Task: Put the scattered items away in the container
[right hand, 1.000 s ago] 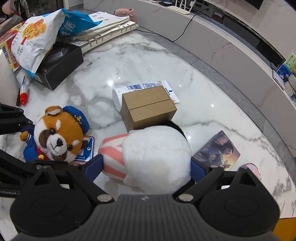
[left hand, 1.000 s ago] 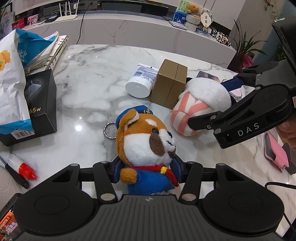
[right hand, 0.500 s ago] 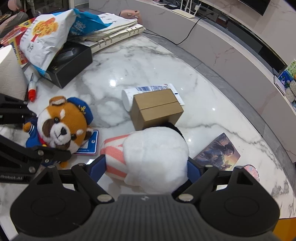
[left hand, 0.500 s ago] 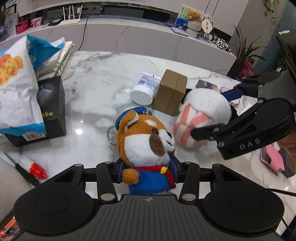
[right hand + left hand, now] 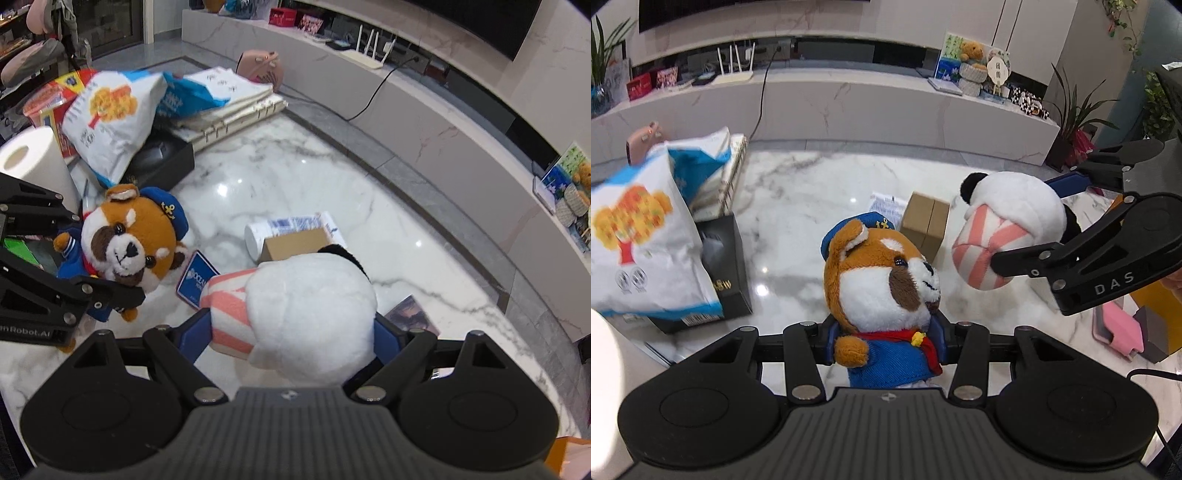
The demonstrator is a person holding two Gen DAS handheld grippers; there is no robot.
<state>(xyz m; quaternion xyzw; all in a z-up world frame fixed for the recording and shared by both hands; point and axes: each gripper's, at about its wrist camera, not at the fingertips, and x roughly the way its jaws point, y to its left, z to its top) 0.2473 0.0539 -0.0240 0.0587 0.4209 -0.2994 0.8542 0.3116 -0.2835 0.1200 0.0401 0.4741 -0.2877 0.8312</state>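
Observation:
My left gripper (image 5: 886, 343) is shut on a red panda plush (image 5: 882, 288) in a blue sailor suit and holds it above the marble table (image 5: 812, 206). The same plush shows at the left of the right wrist view (image 5: 125, 243). My right gripper (image 5: 291, 332) is shut on a white panda plush with a pink striped part (image 5: 295, 306), also lifted off the table; it shows at the right of the left wrist view (image 5: 1008, 229). No container is clearly in view.
On the table lie a brown cardboard box (image 5: 295, 245), a white tube (image 5: 288, 229), a blue card (image 5: 194, 278), a picture card (image 5: 410, 314), a black box (image 5: 720, 266) under a snack bag (image 5: 646, 236), binders (image 5: 229, 110), a paper roll (image 5: 37, 166) and pink items (image 5: 1115, 328).
Both grippers have risen with their plush toys, which now hang clear above the table. The table items look farther away and more of the room behind shows.

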